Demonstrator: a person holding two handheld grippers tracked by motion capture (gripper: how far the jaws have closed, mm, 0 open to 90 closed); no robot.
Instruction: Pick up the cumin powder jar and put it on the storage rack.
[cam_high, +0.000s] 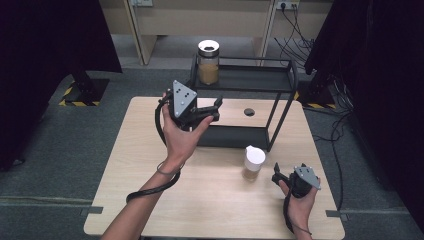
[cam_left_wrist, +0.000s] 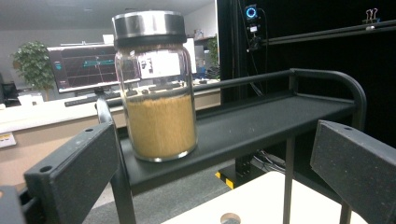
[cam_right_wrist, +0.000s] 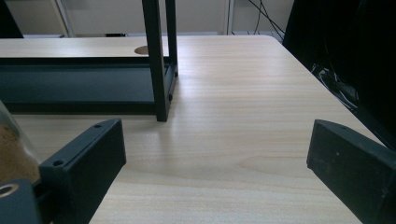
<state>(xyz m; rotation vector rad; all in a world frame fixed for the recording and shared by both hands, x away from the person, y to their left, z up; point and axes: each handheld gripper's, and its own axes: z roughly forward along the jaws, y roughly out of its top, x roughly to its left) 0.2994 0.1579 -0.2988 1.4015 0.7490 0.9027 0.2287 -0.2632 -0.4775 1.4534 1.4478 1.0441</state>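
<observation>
We aim our left hand-held gripper (cam_high: 218, 109), jaws spread and empty, at the shelf's glass jar (cam_left_wrist: 155, 86); grasping remains. Right hand-held gripper (cam_high: 276, 176) waits released on the worktop (cam_right_wrist: 243, 130).

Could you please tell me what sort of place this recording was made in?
Probably a lab or office test space: a monitor showing graphs on a desk, black curtains around the table, and hazard-taped stands.

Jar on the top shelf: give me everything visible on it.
The glass jar is clear and cylindrical, with a brushed metal lid banded in black, closed. Tan granular fill reaches about halfway up. It stands upright at the left end of the black rack's top shelf, nothing else touching it. The left gripper, jaws open, faces it.
</observation>
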